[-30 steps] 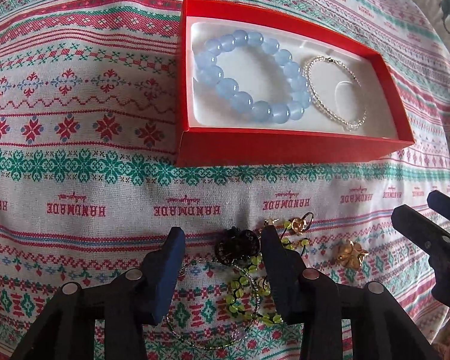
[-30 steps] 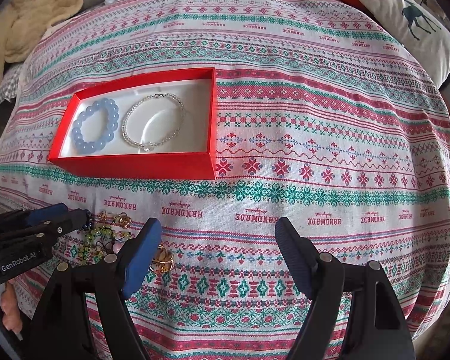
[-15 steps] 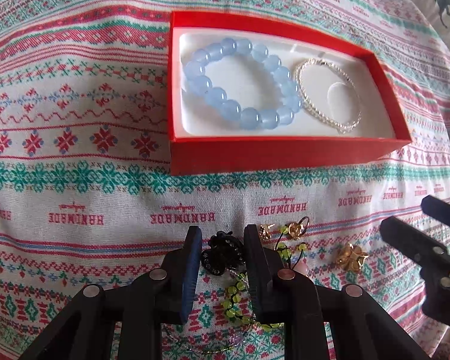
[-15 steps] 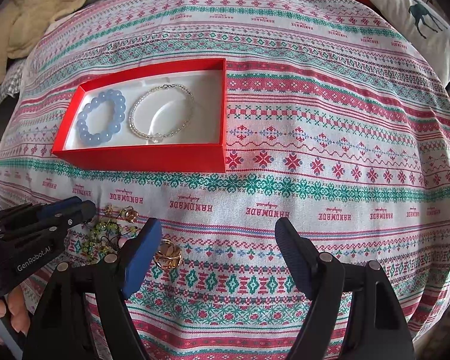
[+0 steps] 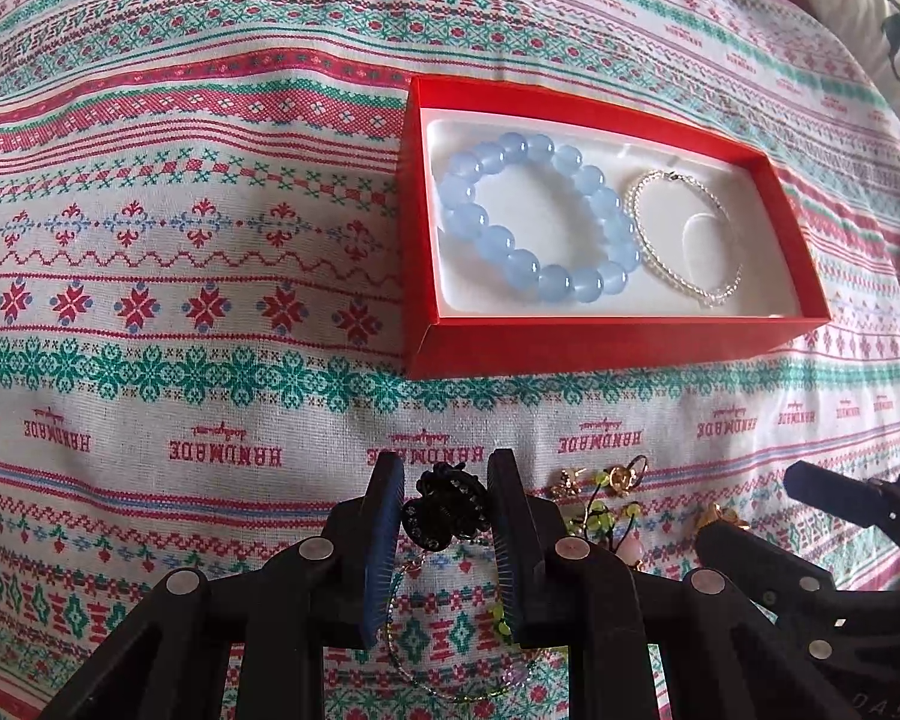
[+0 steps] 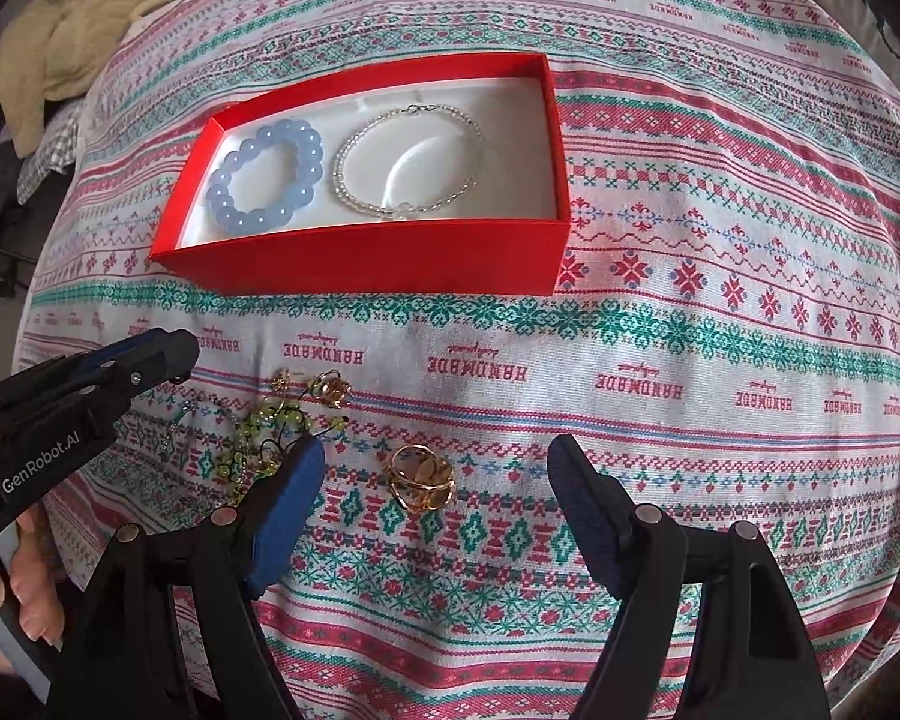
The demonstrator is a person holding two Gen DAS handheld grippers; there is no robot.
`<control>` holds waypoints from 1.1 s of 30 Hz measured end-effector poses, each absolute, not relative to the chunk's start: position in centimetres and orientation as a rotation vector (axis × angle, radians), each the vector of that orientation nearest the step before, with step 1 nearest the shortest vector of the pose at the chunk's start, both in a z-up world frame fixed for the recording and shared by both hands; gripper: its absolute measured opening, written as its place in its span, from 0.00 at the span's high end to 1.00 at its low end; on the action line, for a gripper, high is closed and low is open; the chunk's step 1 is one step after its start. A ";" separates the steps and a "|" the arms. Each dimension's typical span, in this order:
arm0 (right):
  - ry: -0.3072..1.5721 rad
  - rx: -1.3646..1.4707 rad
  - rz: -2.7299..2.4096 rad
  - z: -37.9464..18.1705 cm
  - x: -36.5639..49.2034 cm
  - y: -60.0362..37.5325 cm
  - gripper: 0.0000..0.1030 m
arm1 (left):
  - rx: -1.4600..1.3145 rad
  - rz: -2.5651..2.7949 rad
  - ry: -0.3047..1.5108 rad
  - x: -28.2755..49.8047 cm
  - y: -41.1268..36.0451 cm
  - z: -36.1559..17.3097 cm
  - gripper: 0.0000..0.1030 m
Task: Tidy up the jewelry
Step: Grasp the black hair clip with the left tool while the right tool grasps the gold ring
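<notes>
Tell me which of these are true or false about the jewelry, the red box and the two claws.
1. The red box holds two bracelets. True: a blue bead bracelet and a clear bead bracelet.
2. The left claw is shut on a black ornament. True.
3. The right claw grips the gold ring. False: its pads stand apart on either side of the ring, closing slightly, not touching it.
4. The box has its lid on. False: it is open at the top.
5. Green bead jewelry lies inside the box. False: it lies on the patterned cloth.
</notes>
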State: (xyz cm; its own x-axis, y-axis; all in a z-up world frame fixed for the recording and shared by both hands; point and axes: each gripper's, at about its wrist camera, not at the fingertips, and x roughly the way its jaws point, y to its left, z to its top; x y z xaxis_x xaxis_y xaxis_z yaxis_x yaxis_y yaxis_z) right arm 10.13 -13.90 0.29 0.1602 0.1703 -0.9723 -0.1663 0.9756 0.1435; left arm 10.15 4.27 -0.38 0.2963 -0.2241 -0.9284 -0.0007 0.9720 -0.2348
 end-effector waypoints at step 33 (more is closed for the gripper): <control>1.413 -0.009 0.259 -0.7 9.8 -13.6 0.72 | -0.194 -0.145 1.251 10.1 3.6 -0.1 0.78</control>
